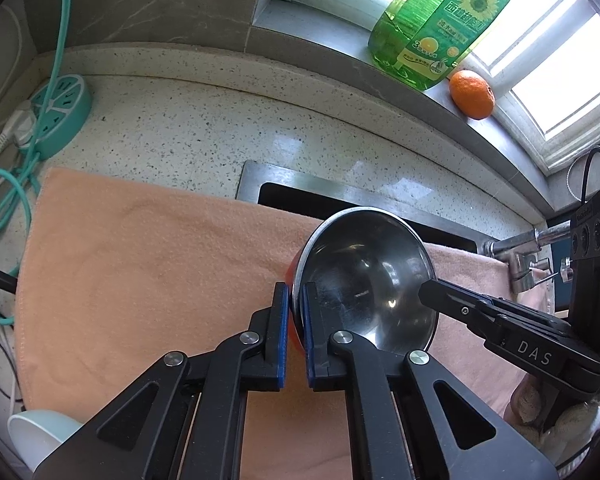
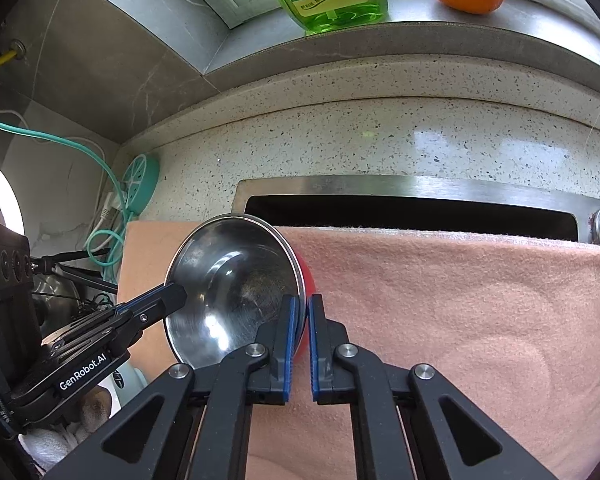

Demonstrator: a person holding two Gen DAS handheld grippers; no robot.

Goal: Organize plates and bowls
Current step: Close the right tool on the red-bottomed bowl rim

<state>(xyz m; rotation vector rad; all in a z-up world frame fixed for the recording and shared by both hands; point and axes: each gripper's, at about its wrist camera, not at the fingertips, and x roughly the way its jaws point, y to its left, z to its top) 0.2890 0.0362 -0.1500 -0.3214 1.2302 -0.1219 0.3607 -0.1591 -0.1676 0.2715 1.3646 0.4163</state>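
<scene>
Speckled stone bench (image 1: pixel 188 128) under a window sill, peach towel (image 1: pixel 140 264) spread over it and draped partly across the steel sink rim (image 1: pixel 300 184). Steel bowl (image 1: pixel 368 276) with red outside is tilted up on edge over the towel, held from both sides. Left claw (image 1: pixel 296 336) narrow, blue pads clamped on the bowl's rim, one pad inside, one on the red outer wall. Right claw (image 2: pixel 303 340) likewise narrow, pinching the opposite rim; in the left wrist view its tip (image 1: pixel 432 292) reaches in from the right of the left claw. In the right wrist view the left claw's tip (image 2: pixel 172 296) comes in from the left onto the bowl (image 2: pixel 236 280). Beyond both claws, on the sill: green detergent bottle (image 1: pixel 436 28) and an orange (image 1: pixel 472 94) just beside it. Far left of the left claw: teal round power strip (image 1: pixel 60 114) with teal cable. Pale bowl (image 1: pixel 40 436) at lower left of the left claw, off the towel's corner. Faucet (image 1: pixel 520 252) to the right, behind the right claw.
</scene>
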